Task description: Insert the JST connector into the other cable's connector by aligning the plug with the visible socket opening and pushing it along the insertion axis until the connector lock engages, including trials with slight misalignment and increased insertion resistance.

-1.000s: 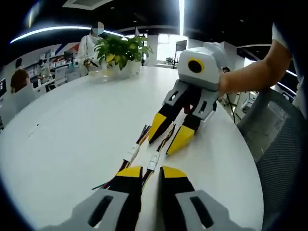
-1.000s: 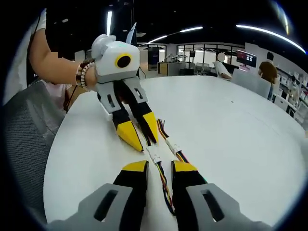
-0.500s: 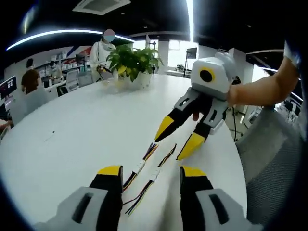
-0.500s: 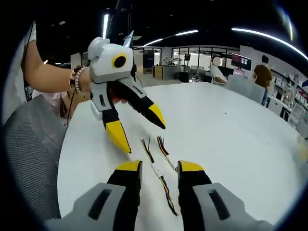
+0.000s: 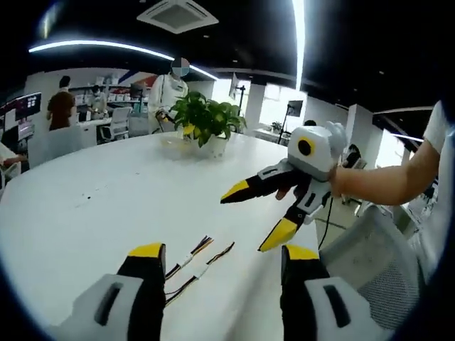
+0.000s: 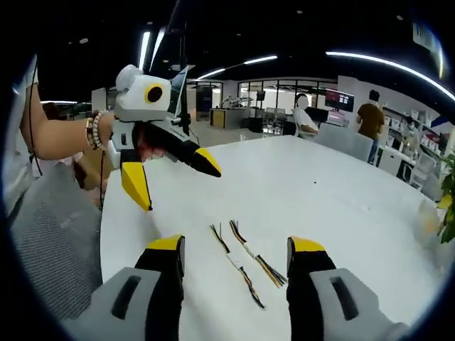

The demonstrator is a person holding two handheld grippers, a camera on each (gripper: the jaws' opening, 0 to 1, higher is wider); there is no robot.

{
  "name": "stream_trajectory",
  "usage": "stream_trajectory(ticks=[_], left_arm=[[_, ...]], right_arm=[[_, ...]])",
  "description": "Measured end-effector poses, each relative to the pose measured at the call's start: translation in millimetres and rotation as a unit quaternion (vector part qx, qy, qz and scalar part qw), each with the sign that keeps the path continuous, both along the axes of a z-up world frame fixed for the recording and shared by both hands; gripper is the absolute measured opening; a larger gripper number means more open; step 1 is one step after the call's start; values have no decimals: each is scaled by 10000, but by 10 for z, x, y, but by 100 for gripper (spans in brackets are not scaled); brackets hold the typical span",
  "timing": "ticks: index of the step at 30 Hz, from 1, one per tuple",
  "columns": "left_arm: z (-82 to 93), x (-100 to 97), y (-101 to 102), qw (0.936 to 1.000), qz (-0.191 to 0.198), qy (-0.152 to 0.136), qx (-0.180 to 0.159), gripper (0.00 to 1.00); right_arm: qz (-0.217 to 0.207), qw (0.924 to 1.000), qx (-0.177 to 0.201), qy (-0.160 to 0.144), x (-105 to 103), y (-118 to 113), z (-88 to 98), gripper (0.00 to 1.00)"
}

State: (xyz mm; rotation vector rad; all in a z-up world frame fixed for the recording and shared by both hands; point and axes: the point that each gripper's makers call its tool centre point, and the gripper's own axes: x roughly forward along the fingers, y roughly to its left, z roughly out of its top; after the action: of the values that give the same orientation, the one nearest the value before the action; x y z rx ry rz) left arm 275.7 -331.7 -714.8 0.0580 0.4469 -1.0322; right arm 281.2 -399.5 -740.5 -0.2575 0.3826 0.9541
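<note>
Two short cables with multicoloured wires and white JST connectors lie side by side and apart on the white table (image 5: 85,213): one cable (image 5: 187,261), the other cable (image 5: 201,272). The right gripper view shows the same pair, one cable (image 6: 238,266) and the other (image 6: 256,261). My left gripper (image 5: 222,254) is open and lifted above them, nothing between its jaws. My right gripper (image 6: 236,245) is open too, raised over the cables. Each gripper appears in the other's view, the right gripper (image 5: 256,217) and the left gripper (image 6: 174,181), both with jaws spread wide.
A potted green plant (image 5: 205,119) stands at the far side of the table. A grey mesh chair (image 5: 370,256) sits by the table edge; the same chair (image 6: 50,220) appears in the right gripper view. People stand and sit in the office behind. A person's forearm (image 5: 387,181) holds the right gripper.
Both grippers have opened wide and lifted up and back from the cables. The cables, which lay between the jaws a second ago, now lie free on the table.
</note>
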Motion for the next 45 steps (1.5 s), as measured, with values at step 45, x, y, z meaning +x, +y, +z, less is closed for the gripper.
stream_trajectory(ticks=[45], left_arm=[[743, -1102, 1293, 9655, 2263, -1057, -742, 93]], right_arm=[[-980, 9936, 449, -325, -941, -584, 434, 69]])
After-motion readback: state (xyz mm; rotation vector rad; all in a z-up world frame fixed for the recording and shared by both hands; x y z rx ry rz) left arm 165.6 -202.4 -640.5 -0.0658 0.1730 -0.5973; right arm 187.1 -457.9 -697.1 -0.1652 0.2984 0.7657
